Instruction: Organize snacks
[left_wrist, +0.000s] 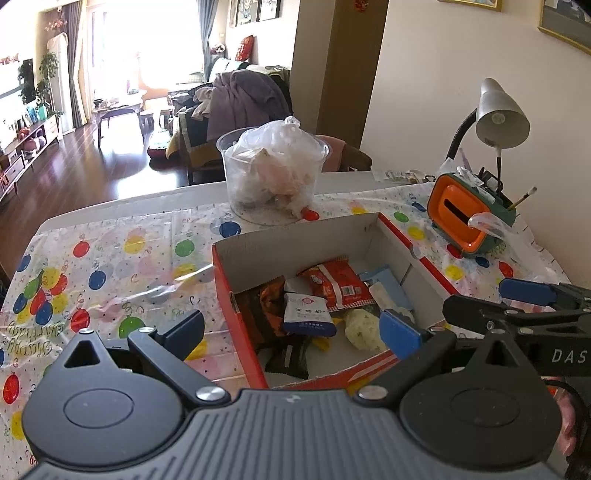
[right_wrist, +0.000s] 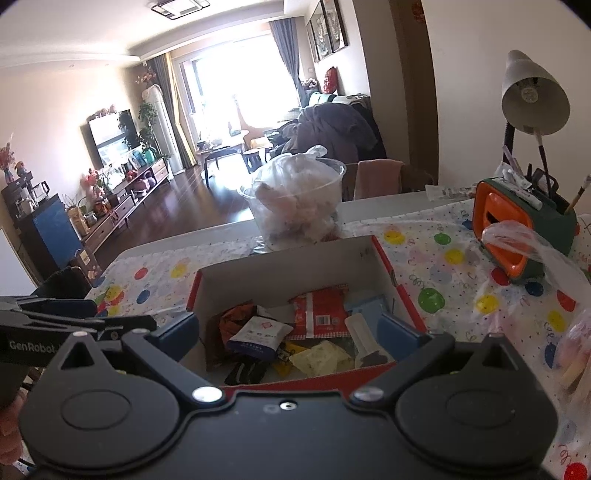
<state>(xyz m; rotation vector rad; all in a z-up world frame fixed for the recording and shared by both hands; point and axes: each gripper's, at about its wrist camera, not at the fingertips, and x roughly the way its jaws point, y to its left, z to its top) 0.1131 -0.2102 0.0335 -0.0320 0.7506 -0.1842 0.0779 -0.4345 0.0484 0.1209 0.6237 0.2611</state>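
Right now both grippers hover side by side over the near end of an open box (left_wrist: 391, 236), each with its blue-padded fingers spread wide and nothing between them. The left gripper (left_wrist: 295, 332) straddles the box's near-left corner: its left finger is over the tablecloth (left_wrist: 110, 266), its right finger over the box interior. The right gripper (right_wrist: 288, 330) is centred on the box, a finger near each side wall. From the left wrist camera the right gripper's fingers show at the right edge, just beside the box.

The box is cardboard, red outside with a white stripe, plain pale inside, and it sits on the balloon-print tablecloth. Snacks lie in a loose heap in its near half. A red packet (left_wrist: 338, 284) with a white label lies flat towards the middle. Overlapping its near-left corner is a white sachet (left_wrist: 306, 314) with a navy band and a small red mark. Left of that is a crumpled orange-brown wrapper (left_wrist: 271, 295), and below it a black packet (left_wrist: 290, 356). A pale yellow pouch (left_wrist: 364, 328) with small dots lies near the front wall, with a light blue pack (left_wrist: 386, 282) behind it by the right wall. A white stick-shaped sachet (right_wrist: 364, 334) leans across the blue pack.

Behind the box stands a clear tub (left_wrist: 273, 173) stuffed with a plastic bag. An orange-and-green holder (left_wrist: 465, 214) and a lamp (left_wrist: 498, 118) are to the right.
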